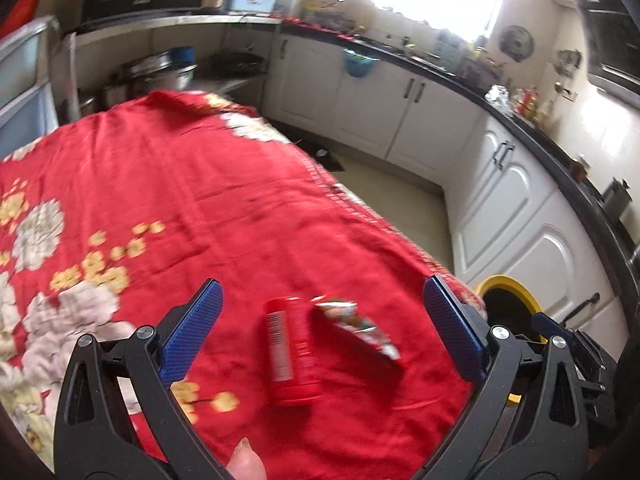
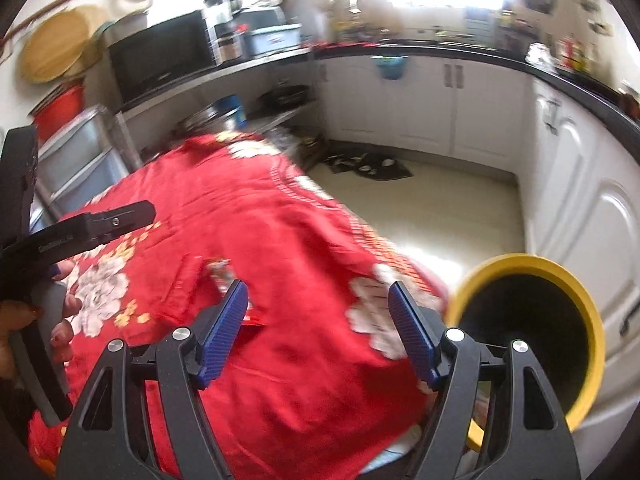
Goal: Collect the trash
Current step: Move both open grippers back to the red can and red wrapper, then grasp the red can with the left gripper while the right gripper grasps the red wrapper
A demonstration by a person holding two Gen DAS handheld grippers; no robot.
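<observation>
In the left wrist view a red can (image 1: 290,356) with a barcode lies on the red flowered tablecloth (image 1: 200,200). A crumpled colourful wrapper (image 1: 356,328) rests just right of it. My left gripper (image 1: 324,320) hangs open above both, its blue pads wide apart and touching neither. A black bin with a yellow rim (image 1: 508,308) stands past the table's right edge. In the right wrist view my right gripper (image 2: 320,328) is open over bare cloth with nothing between its fingers. The bin (image 2: 524,328) is close on its right, and the wrapper (image 2: 218,272) lies ahead on its left.
White kitchen cabinets (image 1: 520,208) under a black counter run along the right and back. Pale floor (image 2: 440,208) with a dark mat (image 2: 372,166) lies beyond the table. A microwave (image 2: 160,56) and pots sit at the back left. A hand (image 2: 24,320) holds the left gripper's handle.
</observation>
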